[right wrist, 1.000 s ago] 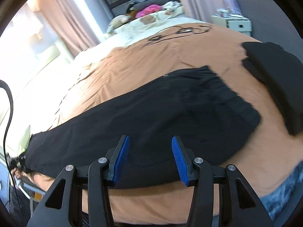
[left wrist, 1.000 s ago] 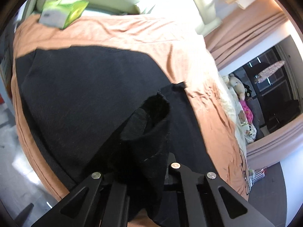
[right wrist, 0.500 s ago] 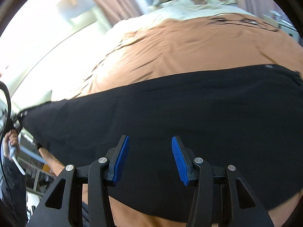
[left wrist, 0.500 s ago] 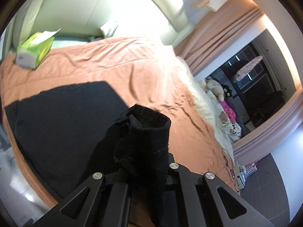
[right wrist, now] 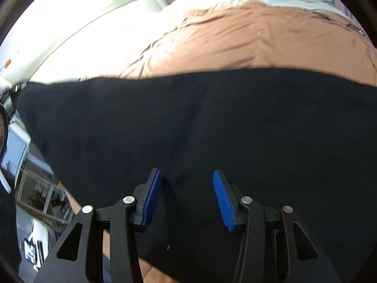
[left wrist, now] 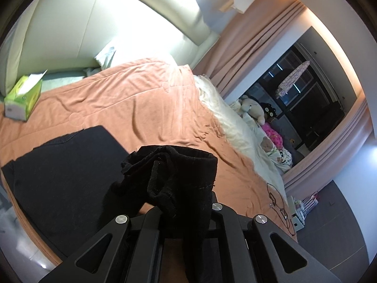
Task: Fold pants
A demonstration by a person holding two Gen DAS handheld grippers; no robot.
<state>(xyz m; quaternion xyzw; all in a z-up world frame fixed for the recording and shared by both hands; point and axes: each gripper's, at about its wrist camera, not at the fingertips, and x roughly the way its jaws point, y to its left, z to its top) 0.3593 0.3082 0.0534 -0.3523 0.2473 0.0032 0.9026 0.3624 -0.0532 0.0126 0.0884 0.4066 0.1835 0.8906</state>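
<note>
Black pants lie spread across the orange bedspread. In the left wrist view my left gripper is shut on a bunched end of the pants, lifted above the bed; the rest of the black cloth trails down to the left. My right gripper hovers low over the flat middle of the pants, near their front edge. Its blue pads stand apart and its jaws are closing, with only flat cloth below them and nothing pinched.
A green tissue box sits at the head of the bed by the pale headboard. Stuffed toys and white bedding lie along the far side. Curtains hang beyond. The floor and furniture show past the near bed edge.
My left gripper has risen, lifting the pants end higher off the bed. My right gripper has swept sideways along the pants and come lower and closer, its pads narrowing slightly.
</note>
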